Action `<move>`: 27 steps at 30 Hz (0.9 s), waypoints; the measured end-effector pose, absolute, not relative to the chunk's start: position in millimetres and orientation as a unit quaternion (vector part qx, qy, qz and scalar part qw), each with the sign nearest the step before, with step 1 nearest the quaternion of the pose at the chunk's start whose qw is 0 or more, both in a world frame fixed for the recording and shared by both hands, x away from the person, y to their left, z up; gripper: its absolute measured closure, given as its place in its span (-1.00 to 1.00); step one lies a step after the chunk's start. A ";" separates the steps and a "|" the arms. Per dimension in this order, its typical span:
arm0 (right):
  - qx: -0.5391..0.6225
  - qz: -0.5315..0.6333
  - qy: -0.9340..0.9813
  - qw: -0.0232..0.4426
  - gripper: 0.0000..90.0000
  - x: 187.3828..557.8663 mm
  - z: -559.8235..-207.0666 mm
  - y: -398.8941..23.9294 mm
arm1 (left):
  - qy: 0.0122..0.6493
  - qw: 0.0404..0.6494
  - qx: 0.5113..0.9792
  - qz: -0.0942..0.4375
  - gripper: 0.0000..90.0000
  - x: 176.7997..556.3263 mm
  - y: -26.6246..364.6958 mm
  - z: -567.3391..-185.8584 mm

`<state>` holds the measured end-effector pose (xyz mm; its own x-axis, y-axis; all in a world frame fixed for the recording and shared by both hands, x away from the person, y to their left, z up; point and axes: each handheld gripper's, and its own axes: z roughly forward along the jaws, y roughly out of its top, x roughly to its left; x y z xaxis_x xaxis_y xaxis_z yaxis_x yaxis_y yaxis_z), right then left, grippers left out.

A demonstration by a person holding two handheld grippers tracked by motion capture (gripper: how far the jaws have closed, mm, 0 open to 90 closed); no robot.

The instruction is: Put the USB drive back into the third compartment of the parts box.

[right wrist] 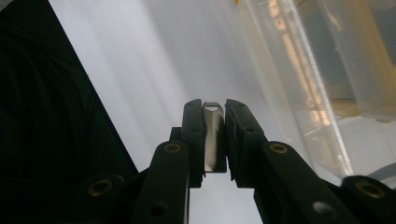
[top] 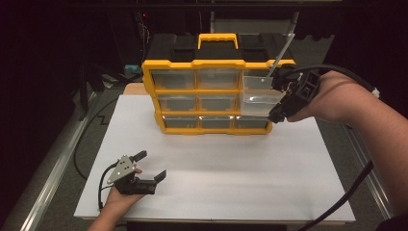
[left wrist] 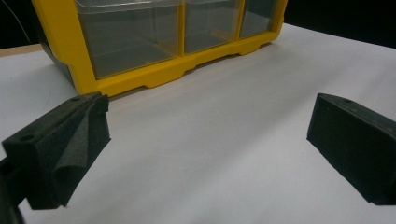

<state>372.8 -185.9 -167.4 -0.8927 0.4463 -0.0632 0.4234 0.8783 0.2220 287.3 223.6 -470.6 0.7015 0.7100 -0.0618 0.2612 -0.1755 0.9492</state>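
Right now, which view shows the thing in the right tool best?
The right gripper view: the thin metal piece sits clamped between the right tool jaws. The high view shows it as a long rod rising above the organizer. The left gripper view gives nothing useful.

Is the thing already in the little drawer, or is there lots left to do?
Done: two clear drawers on the right side of the yellow organizer are pulled out. In hand: the right hand-held gripper is shut on a thin metal piece, held up beside those drawers. The left hand-held gripper rests open on the white table. Left, probably: drop the piece in and push the drawers shut.
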 end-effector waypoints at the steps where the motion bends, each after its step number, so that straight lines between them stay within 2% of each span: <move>1: 0.225 0.103 0.967 0.055 0.77 373.8 -165.2 -186.4 | 0.328 0.552 0.739 0.203 -0.99 287.4 223.6 -470.6; 27: 0.235 0.113 0.963 0.069 0.77 392.9 -125.1 -185.9 | 0.330 0.553 0.738 0.201 -0.99 287.7 224.4 -470.9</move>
<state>392.9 -185.9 -125.1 -0.8802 0.4679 -0.0795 0.4369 0.8643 0.2494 287.7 224.4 -470.9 0.7019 0.7090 -0.0682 0.2642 -0.1702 0.9493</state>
